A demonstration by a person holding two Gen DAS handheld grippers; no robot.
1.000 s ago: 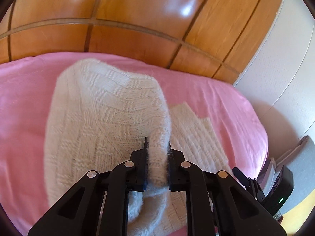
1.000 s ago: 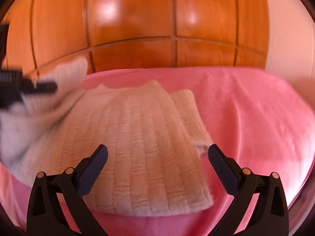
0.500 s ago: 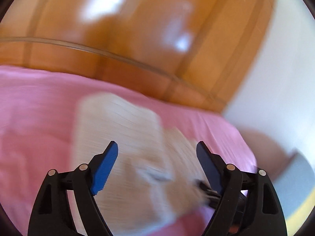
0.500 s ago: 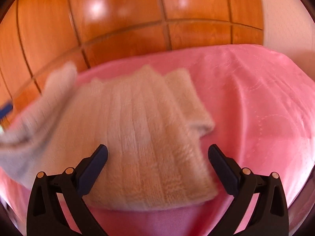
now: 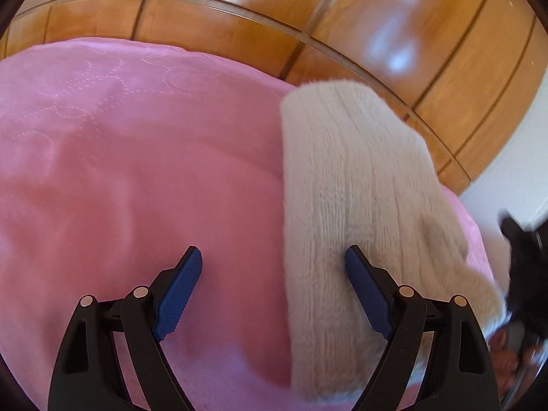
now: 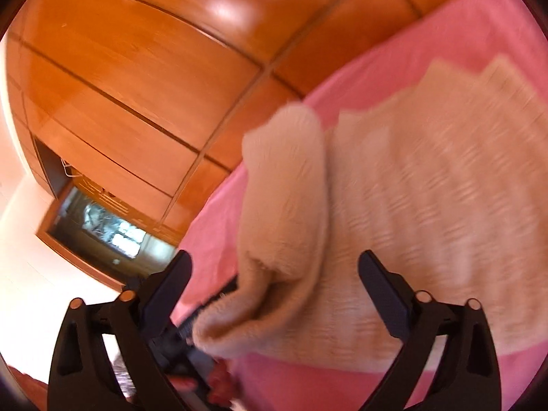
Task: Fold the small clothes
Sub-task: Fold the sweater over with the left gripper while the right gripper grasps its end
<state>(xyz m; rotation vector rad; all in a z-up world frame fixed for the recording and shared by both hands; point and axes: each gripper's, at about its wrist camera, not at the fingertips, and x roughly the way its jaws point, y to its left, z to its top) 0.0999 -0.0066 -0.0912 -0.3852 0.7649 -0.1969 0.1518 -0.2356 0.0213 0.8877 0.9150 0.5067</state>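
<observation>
Left gripper (image 5: 273, 263), jaws spread wide and empty, above the pink bedspread (image 5: 120, 171); the cream knit sweater (image 5: 356, 198) lies ahead and to its right, its near edge passing between the fingers. Right gripper (image 6: 274, 267), likewise spread and empty, with a folded sleeve (image 6: 284, 205) rising between its fingers. Wooden panelling (image 6: 137, 85) behind.
</observation>
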